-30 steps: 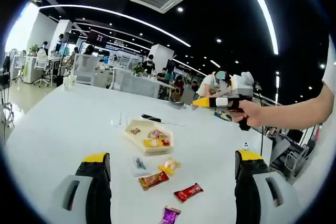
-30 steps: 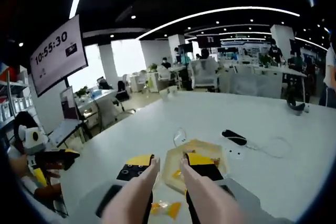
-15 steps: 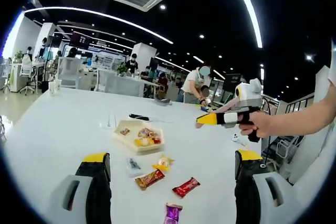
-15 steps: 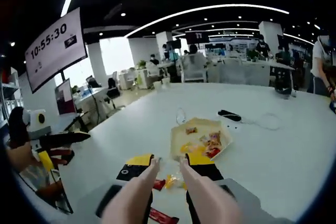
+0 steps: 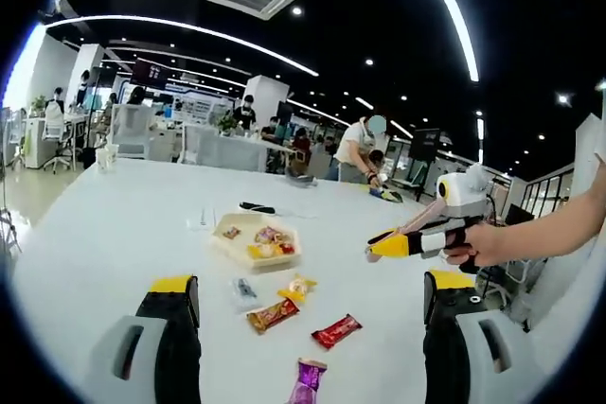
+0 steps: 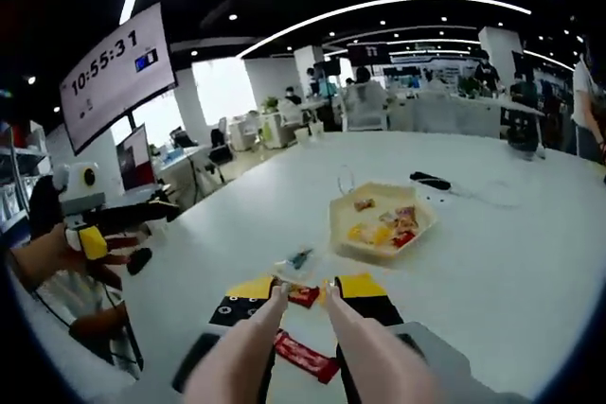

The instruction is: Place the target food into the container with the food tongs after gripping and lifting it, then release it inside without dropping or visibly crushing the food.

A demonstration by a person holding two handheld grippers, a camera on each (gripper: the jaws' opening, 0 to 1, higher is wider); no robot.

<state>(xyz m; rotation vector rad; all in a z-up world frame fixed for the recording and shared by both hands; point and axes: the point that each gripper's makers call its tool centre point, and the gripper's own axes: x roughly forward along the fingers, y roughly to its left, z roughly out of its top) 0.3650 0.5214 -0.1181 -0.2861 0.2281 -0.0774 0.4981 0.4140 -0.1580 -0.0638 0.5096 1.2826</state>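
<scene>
- The left claw (image 5: 312, 328) stands wide apart with nothing between its jaws, hovering above the white worktop (image 5: 104, 224).
- The right claw (image 6: 301, 302) carries pale food tongs (image 6: 308, 328) whose 2 arms run forward between its jaws, tips a little apart; whether the jaws are pressing the tongs I cannot tell. It also appears in the left gripper view (image 5: 390, 245), held off to the side above the worktop.
- The container (image 6: 383, 221), a shallow pale tray, already holds several small wrapped sweets and sits well apart from the tong tips.
- Loose wrapped snacks lie between the tray and the claws: a red bar (image 5: 338, 330), an orange-brown bar (image 5: 272, 315), a yellow sweet (image 5: 297, 289), a purple packet (image 5: 306, 380) and a clear packet (image 5: 244, 290).
- Just beyond the tong tips in the right gripper view lies a red packet (image 6: 303, 296), probably the next target.
- Such packets look light, thin and crinkly, with slick film; the filling may crush.
- I would pinch across the middle of the packet's short width, gently, so it neither slips nor dents.
</scene>
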